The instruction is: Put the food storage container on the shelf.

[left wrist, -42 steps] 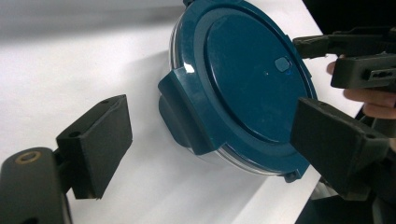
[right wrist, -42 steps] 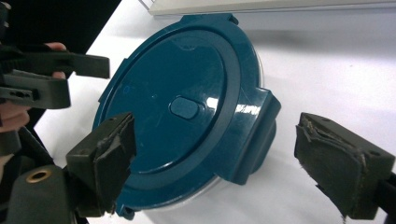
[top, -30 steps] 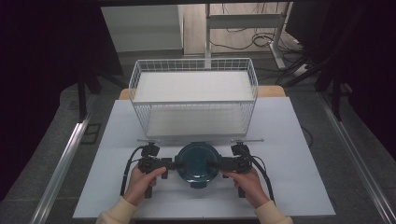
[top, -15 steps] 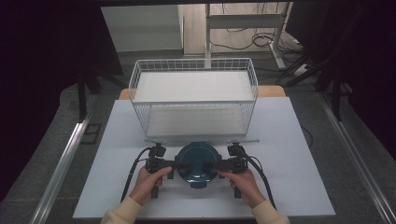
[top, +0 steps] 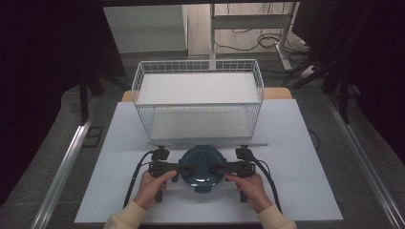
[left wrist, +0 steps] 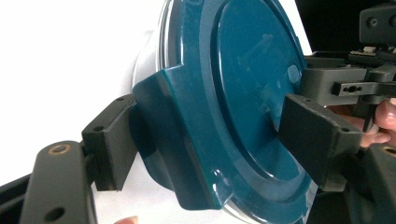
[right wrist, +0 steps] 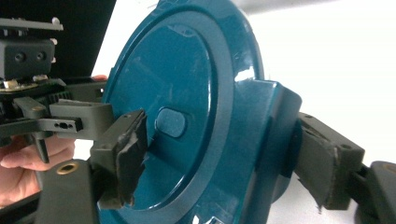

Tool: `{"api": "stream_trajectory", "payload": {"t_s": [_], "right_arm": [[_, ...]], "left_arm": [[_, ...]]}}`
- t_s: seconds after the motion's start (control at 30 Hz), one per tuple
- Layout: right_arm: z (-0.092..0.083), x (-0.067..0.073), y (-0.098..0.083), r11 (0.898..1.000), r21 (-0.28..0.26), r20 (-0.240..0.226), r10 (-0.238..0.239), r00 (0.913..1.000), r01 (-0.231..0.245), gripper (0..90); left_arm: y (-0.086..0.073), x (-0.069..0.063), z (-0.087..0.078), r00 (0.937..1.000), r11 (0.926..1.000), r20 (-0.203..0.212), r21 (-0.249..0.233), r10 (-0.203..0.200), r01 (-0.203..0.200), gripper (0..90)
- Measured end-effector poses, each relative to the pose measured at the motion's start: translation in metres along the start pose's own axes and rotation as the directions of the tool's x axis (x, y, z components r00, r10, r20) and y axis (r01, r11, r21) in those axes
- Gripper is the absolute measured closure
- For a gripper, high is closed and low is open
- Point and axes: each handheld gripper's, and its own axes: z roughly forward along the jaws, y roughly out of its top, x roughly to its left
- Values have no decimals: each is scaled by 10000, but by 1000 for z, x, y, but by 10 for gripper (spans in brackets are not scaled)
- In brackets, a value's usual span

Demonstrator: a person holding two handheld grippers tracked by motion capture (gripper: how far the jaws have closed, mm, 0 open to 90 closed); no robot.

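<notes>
A round container with a teal lid (top: 200,164) sits on the white board near its front edge. My left gripper (top: 183,168) comes in from its left and my right gripper (top: 217,168) from its right. In the left gripper view the lid (left wrist: 243,79) stands on edge, and my left gripper (left wrist: 210,140) is shut across the lid's side flap, one jaw on the lid's top and one outside the flap. In the right gripper view my right gripper (right wrist: 224,158) clamps the opposite flap of the lid (right wrist: 168,79) the same way.
A white wire basket (top: 198,98) stands just behind the container, its front wall a short way from the lid. The white board (top: 305,167) stretches to both sides. Dark floor and metal rails (top: 62,167) flank the table.
Both grippers have slid a little inward onto the container's sides since a second ago. The container has stayed where it was.
</notes>
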Motion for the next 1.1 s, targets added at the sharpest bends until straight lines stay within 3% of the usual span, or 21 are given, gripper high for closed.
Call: {"api": "stream_trajectory", "payload": {"t_s": [0.27,0.47,0.9,1.1], "right_arm": [[-6,2,-3,9980,-529,-18,359,9994,-359,315],[-9,6,-7,9981,-612,20,-90,10000,91,319],[-13,9,-9,9971,-671,95,-360,9993,366,323],[-16,12,-8,9944,-821,141,-659,9977,669,328]], "left_arm": [[-6,-7,-6,9996,9989,-203,-416,-218,209,279],[-8,-10,-9,9995,9983,-235,-537,-224,211,298],[-9,-13,-12,9995,9977,-274,-671,-148,129,319],[-9,-17,-15,9995,9972,-323,-736,66,-89,336]]}}
